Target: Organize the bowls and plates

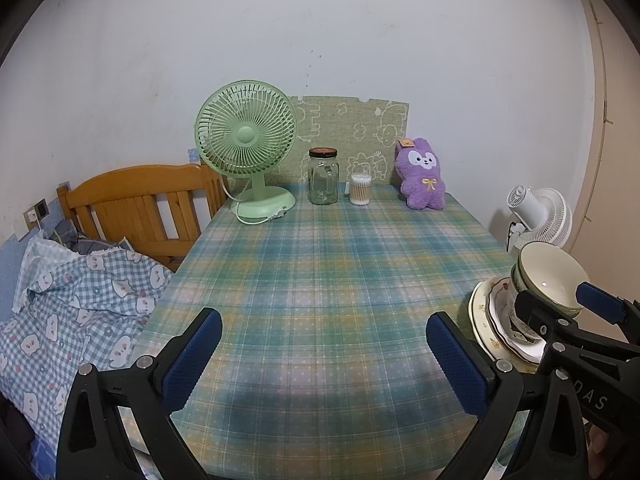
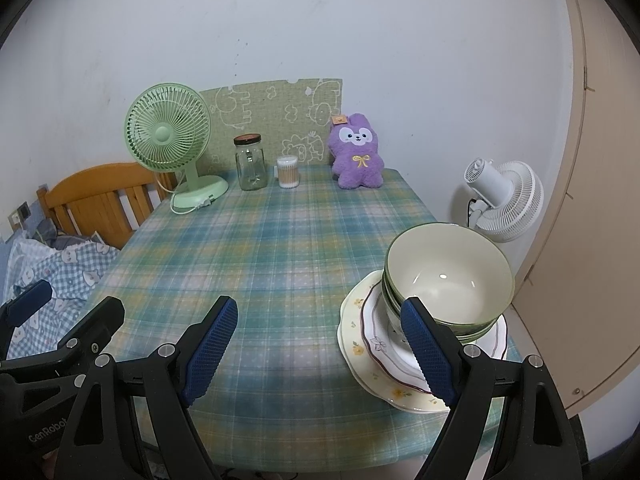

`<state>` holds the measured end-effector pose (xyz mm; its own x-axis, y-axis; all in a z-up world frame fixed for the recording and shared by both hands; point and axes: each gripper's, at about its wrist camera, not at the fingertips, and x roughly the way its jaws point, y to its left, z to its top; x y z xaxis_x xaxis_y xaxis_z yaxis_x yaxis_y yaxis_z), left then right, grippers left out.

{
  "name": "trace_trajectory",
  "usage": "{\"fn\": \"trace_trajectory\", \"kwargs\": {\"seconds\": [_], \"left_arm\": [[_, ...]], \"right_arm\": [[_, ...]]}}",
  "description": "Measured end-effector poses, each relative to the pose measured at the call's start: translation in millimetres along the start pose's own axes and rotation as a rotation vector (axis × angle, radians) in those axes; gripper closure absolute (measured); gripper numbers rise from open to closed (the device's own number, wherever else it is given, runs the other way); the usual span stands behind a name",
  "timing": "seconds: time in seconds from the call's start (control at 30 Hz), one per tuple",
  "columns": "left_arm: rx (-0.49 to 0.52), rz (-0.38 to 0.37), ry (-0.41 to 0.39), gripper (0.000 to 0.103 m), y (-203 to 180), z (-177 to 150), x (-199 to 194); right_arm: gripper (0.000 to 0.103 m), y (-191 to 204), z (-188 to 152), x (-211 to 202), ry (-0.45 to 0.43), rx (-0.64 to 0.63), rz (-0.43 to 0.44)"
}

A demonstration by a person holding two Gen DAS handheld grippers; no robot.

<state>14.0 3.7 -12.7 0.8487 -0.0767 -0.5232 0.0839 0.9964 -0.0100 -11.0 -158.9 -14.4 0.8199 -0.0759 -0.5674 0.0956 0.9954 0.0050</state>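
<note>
A stack of cream bowls (image 2: 448, 276) with green rims sits on stacked plates (image 2: 360, 344) with flower prints, near the table's front right corner. The same bowls (image 1: 554, 276) and plates (image 1: 486, 320) show at the right edge of the left wrist view. My right gripper (image 2: 320, 352) stands open over the tablecloth just left of the stack, its right finger in front of the plates. My left gripper (image 1: 324, 360) is open over the bare plaid cloth, holding nothing. The right gripper (image 1: 560, 308) also shows in the left wrist view, in front of the bowls.
Along the back of the plaid-covered table (image 1: 320, 264) stand a green desk fan (image 1: 248, 148), a glass jar (image 1: 323, 176), a cotton swab tub (image 1: 360, 189) and a purple plush (image 1: 424, 174). A wooden bed frame (image 1: 136, 200) and checked bedding (image 1: 80, 300) lie left. A white fan (image 2: 504, 200) stands right.
</note>
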Motion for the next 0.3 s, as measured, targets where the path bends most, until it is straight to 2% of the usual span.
{"fn": "trace_trajectory", "kwargs": {"seconds": [0.17, 0.3], "left_arm": [[-0.012, 0.004, 0.004, 0.000, 2.4, 1.1, 3.1], [-0.021, 0.004, 0.009, 0.000, 4.8, 1.0, 5.5]], "right_arm": [[0.010, -0.4, -0.1, 1.9, 0.002, 0.010, -0.007], [0.009, 0.6, 0.3, 3.2, 0.005, 0.009, -0.007]]}}
